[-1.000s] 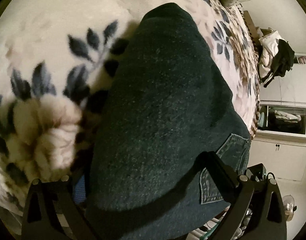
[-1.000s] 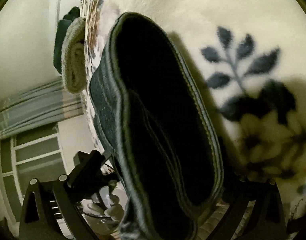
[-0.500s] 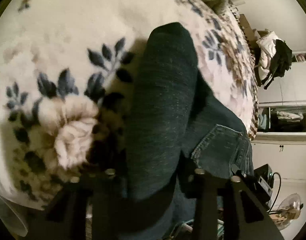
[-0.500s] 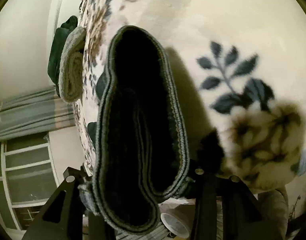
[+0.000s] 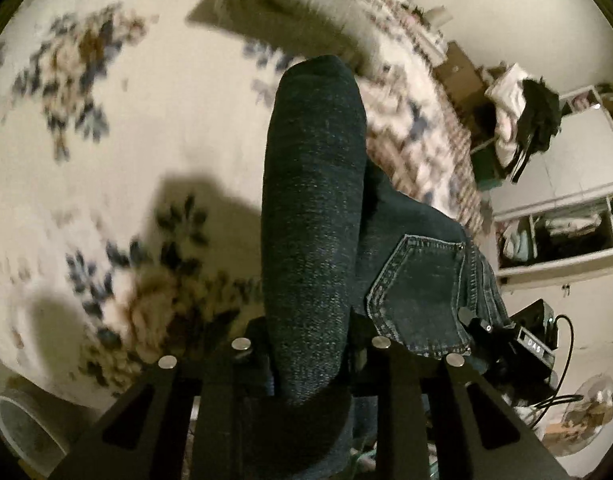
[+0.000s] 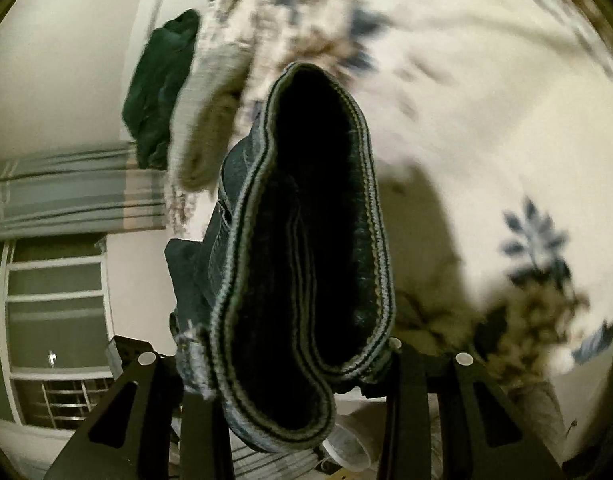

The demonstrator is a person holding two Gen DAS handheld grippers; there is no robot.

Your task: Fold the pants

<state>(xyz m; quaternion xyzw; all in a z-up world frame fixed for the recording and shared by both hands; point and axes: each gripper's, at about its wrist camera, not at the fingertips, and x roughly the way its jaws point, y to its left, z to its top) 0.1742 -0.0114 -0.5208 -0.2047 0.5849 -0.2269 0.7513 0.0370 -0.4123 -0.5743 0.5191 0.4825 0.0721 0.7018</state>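
Both grippers, left gripper point(image 5: 310, 348) and right gripper point(image 6: 290, 356), had jaws clamped on the jeans point(image 5: 314, 208) above the floral blanket point(image 5: 146, 120).

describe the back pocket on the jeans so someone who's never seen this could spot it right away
Start at the cream floral blanket in the left wrist view, then find the dark jeans bunched in the left gripper. Just right of the tall rolled denim lies the back pocket, a flat patch. Unlike the plain dark denim beside it, its edges carry pale double stitching tapering to a point.
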